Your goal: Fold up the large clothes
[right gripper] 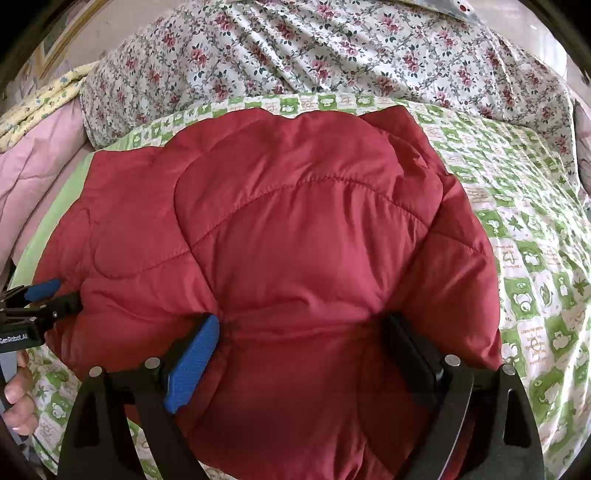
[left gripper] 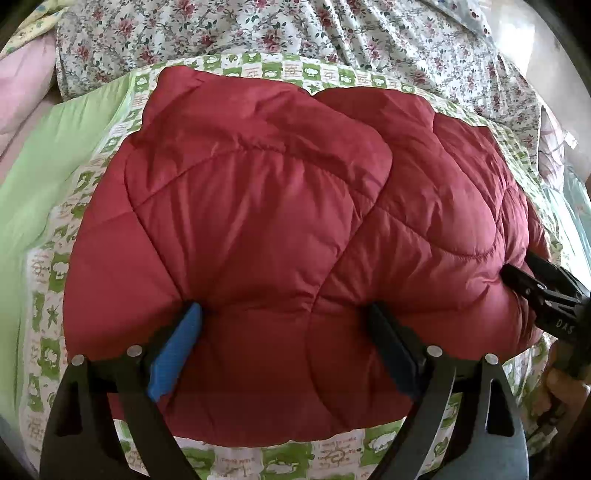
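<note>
A red quilted puffer jacket lies bunched and folded over on a green-and-white patterned sheet. My left gripper has its jaws wide apart and pressed into the near edge of the jacket, with padding bulging between the blue finger and the black one. My right gripper is pressed into the jacket the same way, jaws wide with fabric between them. It also shows at the right edge of the left wrist view. The left gripper shows at the left edge of the right wrist view.
A floral duvet is piled behind the jacket. Pink bedding and a yellow quilt lie at the far left. A plain green strip of sheet runs along the left. The person's hand holds the left gripper's handle.
</note>
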`<state>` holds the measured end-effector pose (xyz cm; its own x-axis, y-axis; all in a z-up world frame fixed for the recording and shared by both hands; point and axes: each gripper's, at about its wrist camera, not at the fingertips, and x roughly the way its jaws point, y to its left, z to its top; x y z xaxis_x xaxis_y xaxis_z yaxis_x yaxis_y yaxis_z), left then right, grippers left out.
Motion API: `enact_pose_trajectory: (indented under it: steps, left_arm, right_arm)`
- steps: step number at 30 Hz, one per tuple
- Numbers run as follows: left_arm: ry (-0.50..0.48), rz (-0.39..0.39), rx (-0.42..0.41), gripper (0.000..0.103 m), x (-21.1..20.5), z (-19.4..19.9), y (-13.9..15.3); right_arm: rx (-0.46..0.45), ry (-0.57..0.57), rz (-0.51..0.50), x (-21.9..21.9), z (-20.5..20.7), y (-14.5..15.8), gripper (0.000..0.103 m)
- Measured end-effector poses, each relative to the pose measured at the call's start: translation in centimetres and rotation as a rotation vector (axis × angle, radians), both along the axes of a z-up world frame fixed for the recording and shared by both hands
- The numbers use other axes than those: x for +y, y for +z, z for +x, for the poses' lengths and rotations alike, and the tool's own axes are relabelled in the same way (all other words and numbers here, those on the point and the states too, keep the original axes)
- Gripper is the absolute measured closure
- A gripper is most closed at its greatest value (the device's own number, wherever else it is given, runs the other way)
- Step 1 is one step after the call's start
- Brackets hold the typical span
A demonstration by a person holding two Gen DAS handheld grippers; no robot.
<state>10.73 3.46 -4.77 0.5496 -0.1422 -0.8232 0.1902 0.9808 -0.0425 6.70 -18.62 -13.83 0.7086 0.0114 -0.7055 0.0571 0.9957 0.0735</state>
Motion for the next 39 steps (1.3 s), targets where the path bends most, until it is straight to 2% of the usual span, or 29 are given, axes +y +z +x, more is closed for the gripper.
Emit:
enact_pose_trajectory:
  steps: [7, 12, 17, 20, 24, 27, 34, 39]
  left_arm:
    - [0.010, 0.007, 0.006, 0.012, -0.1, -0.3, 0.6]
    - [0.012, -0.026, -0.026, 0.012, 0.7, -1.4, 2.7]
    - [0.055, -0.004, -0.065, 0.012, 1.8, -1.2, 4.3]
    - [0.086, 0.039, -0.058, 0.012, 2.2, -0.2, 3.9]
    - [0.095, 0.033, -0.028, 0.012, 2.7, 0.6, 3.2]
    - [0.076, 0.038, -0.034, 0.012, 2.1, 0.9, 3.2]
    - [0.053, 0.072, -0.011, 0.011, 0.9, 2.6, 1.8]
    - [0.046, 0.078, -0.005, 0.011, 0.6, 3.3, 1.5]
  right_arm:
    - [-0.002, 0.000, 0.005, -0.2, 0.1, 0.0, 0.012]
    - [0.000, -0.003, 0.006, -0.1, 0.0, 0.1, 0.012]
    - [0.025, -0.003, 0.020, -0.1, 0.0, 0.6, 0.012]
    - [0.037, -0.009, 0.040, -0.2, -0.4, 1.6, 0.012]
    - [-0.060, 0.019, 0.063, 0.6, -1.6, 4.7, 0.013]
    - [-0.057, 0.069, 0.060, 1.8, 0.3, 5.9, 0.013]
    - [0.046, 0.050, -0.004, 1.7, 6.4, 3.1, 0.011]
    - [0.055, 0.020, 0.049, 0.1, 7.3, 1.8, 0.010]
